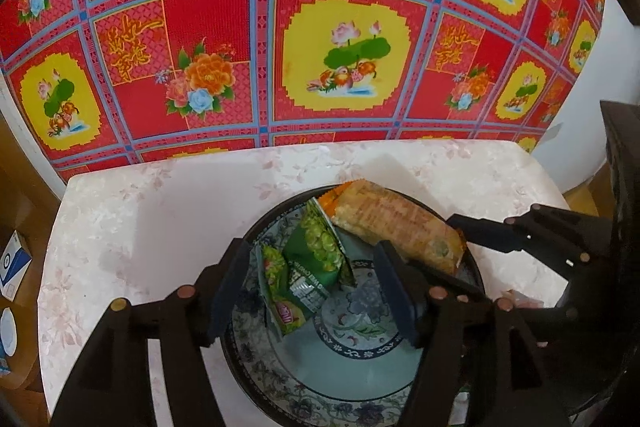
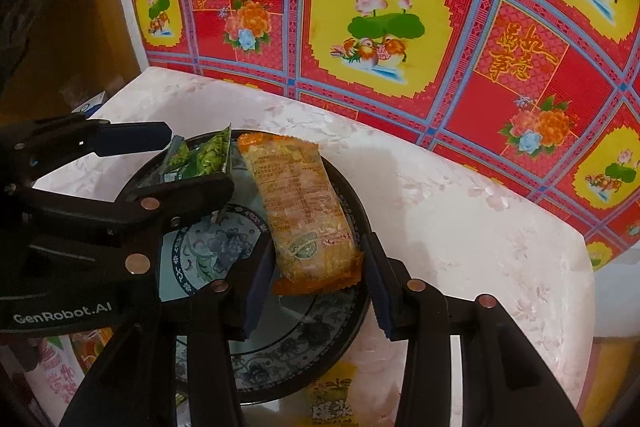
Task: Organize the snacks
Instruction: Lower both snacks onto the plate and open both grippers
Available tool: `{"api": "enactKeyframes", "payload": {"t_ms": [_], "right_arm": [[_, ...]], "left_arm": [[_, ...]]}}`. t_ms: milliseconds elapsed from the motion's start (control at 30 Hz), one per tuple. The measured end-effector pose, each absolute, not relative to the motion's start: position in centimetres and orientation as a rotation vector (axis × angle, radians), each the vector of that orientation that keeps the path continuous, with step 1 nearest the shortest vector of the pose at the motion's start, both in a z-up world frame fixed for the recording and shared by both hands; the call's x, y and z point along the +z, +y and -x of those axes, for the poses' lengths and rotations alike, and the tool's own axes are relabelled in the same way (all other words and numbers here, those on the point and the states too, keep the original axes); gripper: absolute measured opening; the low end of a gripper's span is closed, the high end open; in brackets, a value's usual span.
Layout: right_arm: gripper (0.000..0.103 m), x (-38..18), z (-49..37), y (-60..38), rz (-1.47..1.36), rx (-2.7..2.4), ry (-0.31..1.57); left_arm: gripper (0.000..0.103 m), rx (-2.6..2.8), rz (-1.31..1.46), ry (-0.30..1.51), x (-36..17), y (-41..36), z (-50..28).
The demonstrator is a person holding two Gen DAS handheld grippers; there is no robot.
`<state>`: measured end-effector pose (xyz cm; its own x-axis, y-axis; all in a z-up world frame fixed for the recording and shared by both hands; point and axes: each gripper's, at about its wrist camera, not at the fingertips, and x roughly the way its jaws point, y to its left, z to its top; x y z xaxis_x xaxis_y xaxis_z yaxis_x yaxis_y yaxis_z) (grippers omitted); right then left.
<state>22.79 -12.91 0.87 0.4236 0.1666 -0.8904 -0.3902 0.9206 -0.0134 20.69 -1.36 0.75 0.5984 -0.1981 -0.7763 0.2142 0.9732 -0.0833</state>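
A dark-rimmed plate [image 1: 360,367] with a blue flower pattern stands on the white table. Two green snack packets [image 1: 316,255] lie in it, between the fingers of my left gripper [image 1: 312,291]. That gripper is open and its pads stand clear of the packets. A long orange snack packet [image 2: 304,203] lies across the plate [image 2: 304,339], its far end on the rim. My right gripper [image 2: 318,279] is shut on its near end, a pad on each side. The left gripper [image 2: 198,163] reaches in from the left over the green packets [image 2: 200,157].
The table [image 1: 140,227] wears a pale flowered cloth. A red and yellow patterned cloth [image 1: 340,67] hangs behind it. More snack packets [image 2: 332,399] lie at the table's near edge beside the plate. Small boxes [image 1: 12,267] sit low on the left, and wooden furniture [image 2: 92,27] stands beyond.
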Motion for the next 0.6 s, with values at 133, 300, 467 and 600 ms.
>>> {"api": "enactKeyframes", "payload": {"t_ms": [133, 300, 467, 600], "right_arm": [[0.054, 1.2, -22.5, -13.0, 0.232, 0.349, 1.052], [0.055, 1.6, -22.0, -13.3, 0.2, 0.356, 1.044], [0.055, 2.5, -21.0, -13.6, 0.167, 0.366, 1.024], [0.055, 3.3, -20.2, -14.0, 0.142, 0.374, 1.01]], "left_arm": [[0.068, -0.224, -0.038, 0.899, 0.9, -1.5, -20.3], [0.068, -0.214, -0.03, 0.889, 1.4, -1.1, -19.4], [0.068, -0.196, -0.001, 0.882, 2.3, -0.3, -18.3], [0.068, -0.185, 0.0, 0.867, 3.0, -0.2, -17.1]]}}
